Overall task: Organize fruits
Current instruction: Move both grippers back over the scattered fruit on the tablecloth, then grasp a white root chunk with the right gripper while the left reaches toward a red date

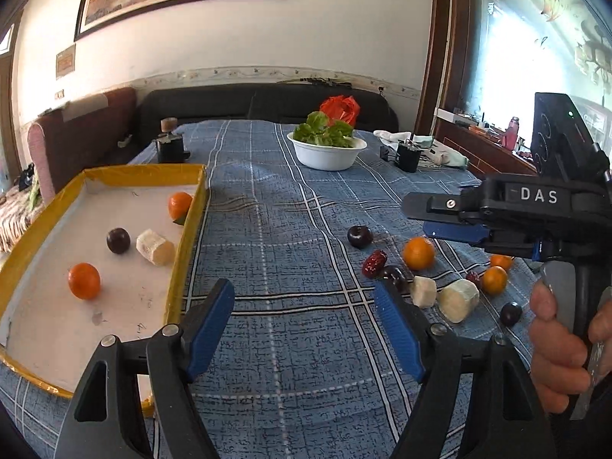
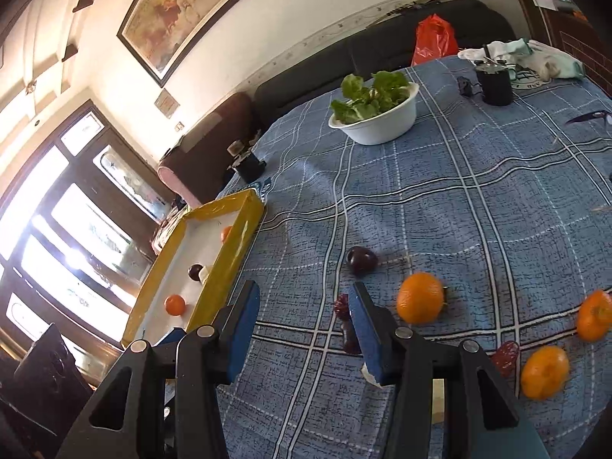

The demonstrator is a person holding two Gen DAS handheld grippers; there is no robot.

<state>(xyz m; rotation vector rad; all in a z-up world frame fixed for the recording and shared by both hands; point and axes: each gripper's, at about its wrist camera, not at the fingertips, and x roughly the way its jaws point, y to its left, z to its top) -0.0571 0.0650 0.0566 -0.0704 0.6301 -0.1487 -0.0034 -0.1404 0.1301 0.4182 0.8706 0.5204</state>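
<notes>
Blue plaid cloth, woven and slightly rumpled, over the counter (image 1: 298,229). At the left edge, a shallow rectangular tray (image 1: 191,225) with yellow taped walls and a matte white floor, holding 2 smooth round oranges (image 1: 84,281), 1 glossy dark plum (image 1: 118,240) and 1 pale cylindrical banana chunk (image 1: 155,247). To the right, loose on the cloth: another dark plum (image 1: 359,236), a wrinkled red date (image 1: 375,262), a dimpled orange (image 1: 419,253), 2 stubby white banana pieces (image 1: 458,300), 2 smaller oranges and 1 more plum near the counter's right edge. Farther back, a round white bowl (image 1: 327,153) of leafy greens. Left tool (image 1: 304,329) spread wide, ribbed blue pads bare, nothing between them, above open cloth between tray and fruit cluster. Right tool (image 2: 302,329) partly spread, empty, its right pad just beside the date and a plum; wide bare cloth ahead toward the bowl. A hand (image 1: 562,348) gripping the right tool's handle.
</notes>
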